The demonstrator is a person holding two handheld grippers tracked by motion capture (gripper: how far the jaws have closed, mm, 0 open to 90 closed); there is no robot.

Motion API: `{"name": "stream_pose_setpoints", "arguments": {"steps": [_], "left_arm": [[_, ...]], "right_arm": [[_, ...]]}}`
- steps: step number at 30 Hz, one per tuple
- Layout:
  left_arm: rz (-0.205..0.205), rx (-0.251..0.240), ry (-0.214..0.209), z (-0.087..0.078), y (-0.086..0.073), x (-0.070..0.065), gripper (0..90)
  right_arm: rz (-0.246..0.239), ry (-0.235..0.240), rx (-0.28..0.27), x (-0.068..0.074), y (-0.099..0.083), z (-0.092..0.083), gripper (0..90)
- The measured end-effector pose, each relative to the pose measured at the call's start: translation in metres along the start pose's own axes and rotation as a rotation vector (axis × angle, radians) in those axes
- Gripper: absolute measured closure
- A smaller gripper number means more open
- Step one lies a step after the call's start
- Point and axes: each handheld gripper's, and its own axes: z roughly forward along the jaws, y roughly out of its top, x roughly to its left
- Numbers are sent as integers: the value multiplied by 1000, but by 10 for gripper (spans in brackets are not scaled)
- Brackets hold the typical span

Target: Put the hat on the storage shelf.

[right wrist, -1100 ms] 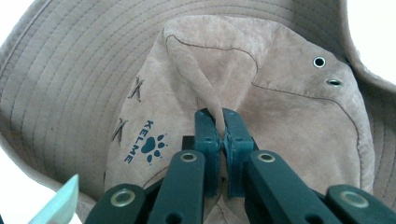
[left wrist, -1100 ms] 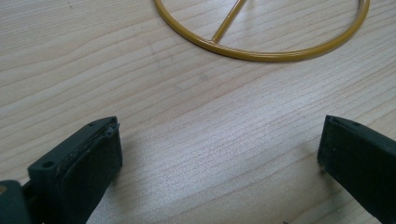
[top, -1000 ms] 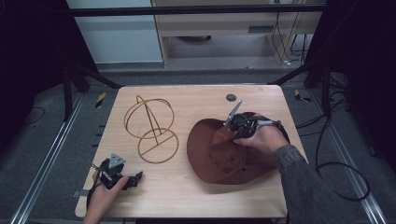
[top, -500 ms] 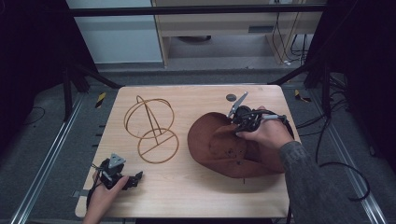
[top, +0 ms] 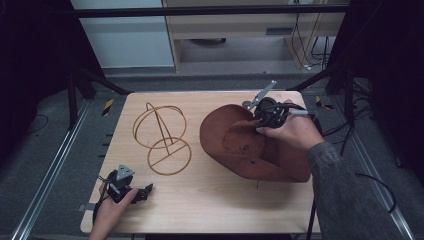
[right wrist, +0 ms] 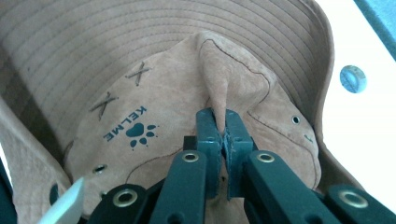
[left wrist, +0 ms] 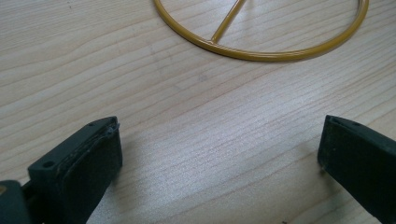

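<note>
A brown suede hat (top: 250,147) lies at the right of the wooden table, tilted up at its far side. My right gripper (top: 258,120) is shut on a pinched fold of the hat's crown (right wrist: 219,100), with the brim curving around it. A gold wire hat stand (top: 162,135) stands at the table's left centre, and its round base ring (left wrist: 261,44) lies just ahead of my left gripper. My left gripper (top: 142,192) rests near the table's front left corner, its jaws wide open over bare wood, holding nothing.
A small dark round fitting (right wrist: 353,78) sits in the tabletop just beyond the hat's brim. The wooden table (top: 210,200) has bare wood along its front. Metal frame rails and cables run beside the table on both sides.
My right gripper has lifted the hat's far side by the crown and drawn it slightly toward the back right. The left gripper has not moved.
</note>
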Motion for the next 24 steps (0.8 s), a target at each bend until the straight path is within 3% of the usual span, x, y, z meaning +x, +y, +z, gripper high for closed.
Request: {"name": "stream_pose_setpoints", "arguments": {"steps": [10, 24], "left_arm": [[0, 2, -1, 0, 0, 0, 0], [0, 2, 0, 0, 0, 0, 0]], "right_arm": [[-6, -9, -33, 1, 15, -25, 879], [-20, -24, -97, 11, 59, -62, 879]]}}
